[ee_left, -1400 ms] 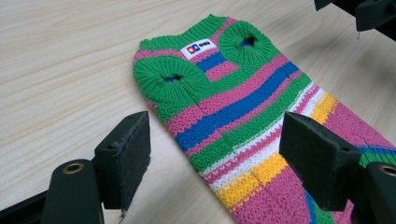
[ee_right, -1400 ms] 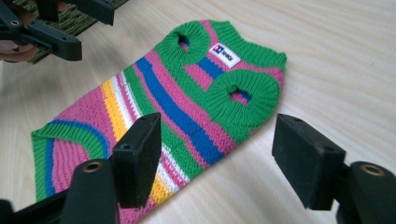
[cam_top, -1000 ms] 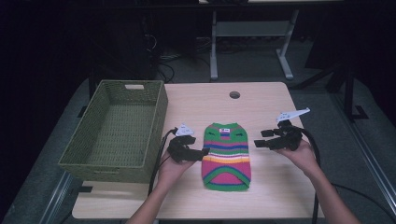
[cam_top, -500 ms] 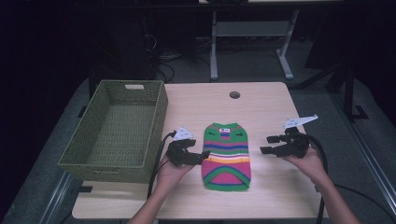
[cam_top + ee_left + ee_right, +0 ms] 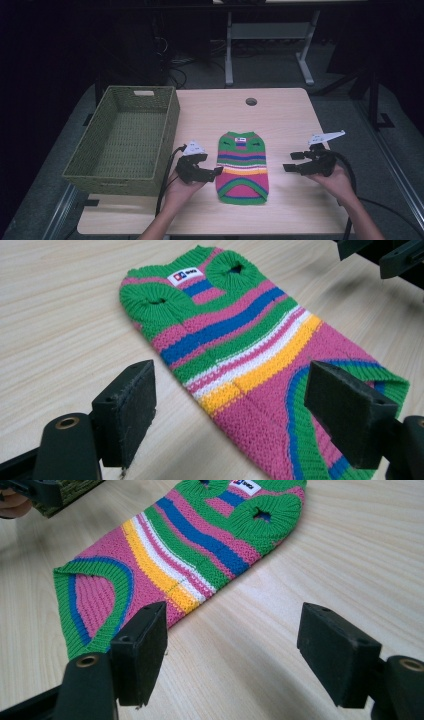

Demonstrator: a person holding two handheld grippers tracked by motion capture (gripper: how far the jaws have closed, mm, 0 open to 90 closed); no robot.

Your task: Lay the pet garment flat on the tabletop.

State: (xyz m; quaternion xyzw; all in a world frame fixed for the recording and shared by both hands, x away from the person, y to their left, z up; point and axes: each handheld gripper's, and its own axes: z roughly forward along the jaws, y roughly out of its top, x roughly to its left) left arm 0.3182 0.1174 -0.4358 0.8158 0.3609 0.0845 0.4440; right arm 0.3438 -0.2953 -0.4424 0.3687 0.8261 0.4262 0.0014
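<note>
Striped sweater [image 5: 243,167] flat mid-table between my 2 grippers. Left gripper [image 5: 216,173] at its 9 o'clock edge, possibly touching; right gripper [image 5: 289,161] at 3 o'clock, apart. Both wide open, empty.

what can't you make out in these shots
- Label on the sweater: print too small to read in both gripper views, and cut by the top edge in the right one.
- Sweater hem: cut off by the bottom edge in the left gripper view.
- Basket near inner wall: hidden by its own rim in the high view.
- Room behind the table: too dark.
</note>
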